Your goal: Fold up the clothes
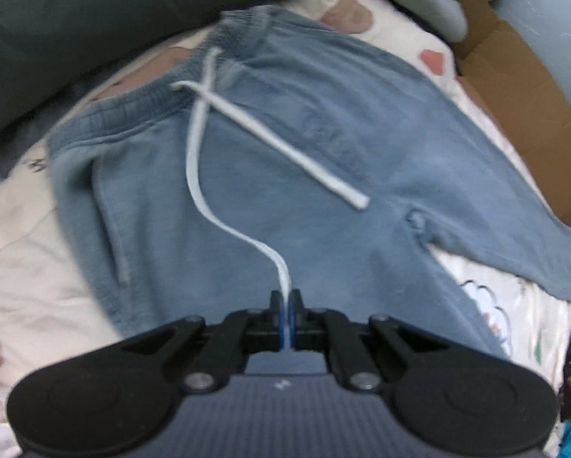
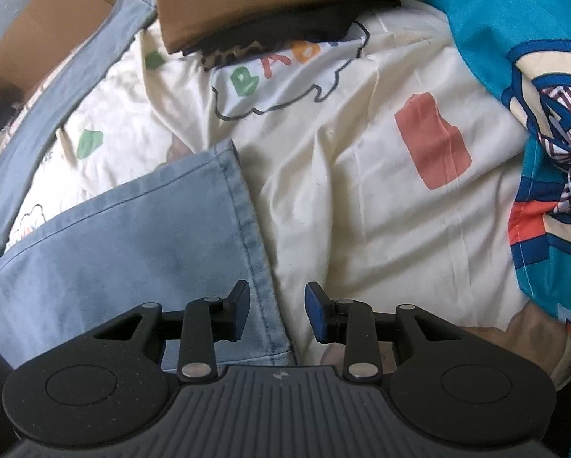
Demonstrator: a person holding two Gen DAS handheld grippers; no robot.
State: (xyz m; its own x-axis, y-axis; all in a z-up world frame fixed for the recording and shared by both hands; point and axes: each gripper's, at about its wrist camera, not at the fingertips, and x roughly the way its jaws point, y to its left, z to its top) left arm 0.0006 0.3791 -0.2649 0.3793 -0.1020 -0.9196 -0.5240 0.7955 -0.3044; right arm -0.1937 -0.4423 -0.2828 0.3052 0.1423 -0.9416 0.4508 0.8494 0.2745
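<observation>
Blue cotton drawstring shorts (image 1: pixel 270 145) lie flat on the cream printed bedsheet (image 2: pixel 361 191). The left claw (image 1: pixel 286 305) is clenched on their white drawstring (image 1: pixel 197 145) at six o'clock; the right claw (image 2: pixel 277 313) is released over the hem.

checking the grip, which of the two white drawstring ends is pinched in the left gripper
The longer, curving drawstring end, running down into the shut left gripper. The other end lies loose and straight across the blue shorts.

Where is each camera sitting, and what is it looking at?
Left wrist: sits on the left tongs, looking down at blue shorts; the tongs pinch the white drawstring.
Right wrist: sits on the right tongs, looking down at the shorts' hem; its fingers stand apart.
Shared: the shorts and the cream bedsheet.
</observation>
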